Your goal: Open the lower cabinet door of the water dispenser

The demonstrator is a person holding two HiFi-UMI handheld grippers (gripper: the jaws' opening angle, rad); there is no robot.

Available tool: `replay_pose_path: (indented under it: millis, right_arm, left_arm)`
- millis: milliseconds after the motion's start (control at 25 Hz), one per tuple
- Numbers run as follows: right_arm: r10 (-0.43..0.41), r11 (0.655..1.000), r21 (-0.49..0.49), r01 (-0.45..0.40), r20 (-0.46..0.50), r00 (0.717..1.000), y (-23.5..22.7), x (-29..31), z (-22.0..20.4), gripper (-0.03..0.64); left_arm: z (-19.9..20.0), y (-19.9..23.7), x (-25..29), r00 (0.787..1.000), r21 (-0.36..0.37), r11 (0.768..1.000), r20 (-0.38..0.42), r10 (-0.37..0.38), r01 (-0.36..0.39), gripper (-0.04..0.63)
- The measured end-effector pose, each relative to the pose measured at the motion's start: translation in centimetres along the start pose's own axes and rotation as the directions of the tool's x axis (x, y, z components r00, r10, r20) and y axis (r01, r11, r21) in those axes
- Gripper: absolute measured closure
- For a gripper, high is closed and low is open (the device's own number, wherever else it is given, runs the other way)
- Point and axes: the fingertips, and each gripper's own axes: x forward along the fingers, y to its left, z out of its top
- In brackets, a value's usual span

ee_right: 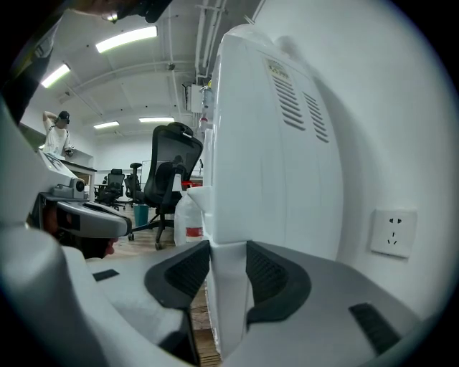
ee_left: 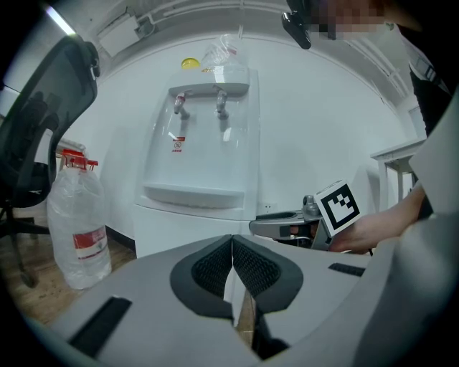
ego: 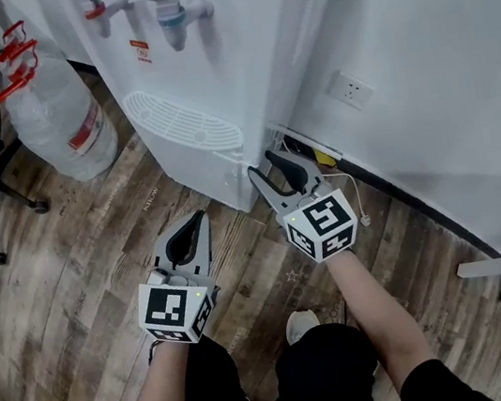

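Head view: water dispenser against the wall, lower cabinet door below the drip tray; right tongs at its right corner, left tongs held back. Left gripper view: pressed together, empty. Right gripper view: spread wide astride the door's edge. Probably light, stiff, smooth plastic; best gripped at that edge.
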Motion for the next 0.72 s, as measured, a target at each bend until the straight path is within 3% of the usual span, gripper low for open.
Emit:
replay_pose_path:
  millis: [720]
  right_arm:
    - [0.075,0.996,-0.052,-0.076,-0.029,0.997,3.7,-0.8,-0.4,0.445]
  left_arm:
    - [0.2,0.7,-1.6,1.000,-0.004,1.000,0.005,-0.002,0.002,0.580]
